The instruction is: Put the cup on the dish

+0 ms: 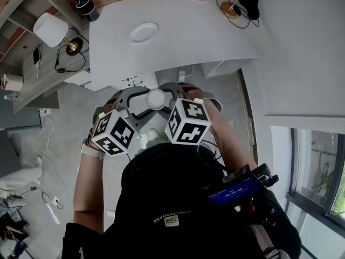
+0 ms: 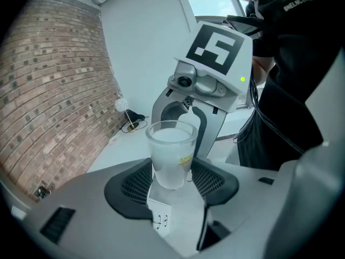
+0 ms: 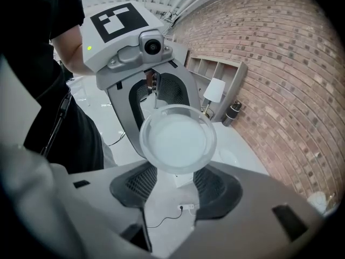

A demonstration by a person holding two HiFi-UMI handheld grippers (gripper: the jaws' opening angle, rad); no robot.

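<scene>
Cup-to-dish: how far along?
Done: cup is up in the air, clear of the table. In hand: it is pinched between the left tongs and the right tongs. Left: carry it to the bare white dish and set it down.

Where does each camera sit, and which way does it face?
Head view: on the head, facing steeply down at table and dish; torso, forearms, left gripper, right gripper show.
Left gripper view: rides the left gripper, faces cup, right gripper, torso.
Right gripper view: rides the right gripper, faces cup, left gripper, torso.
All three share the cup.
</scene>
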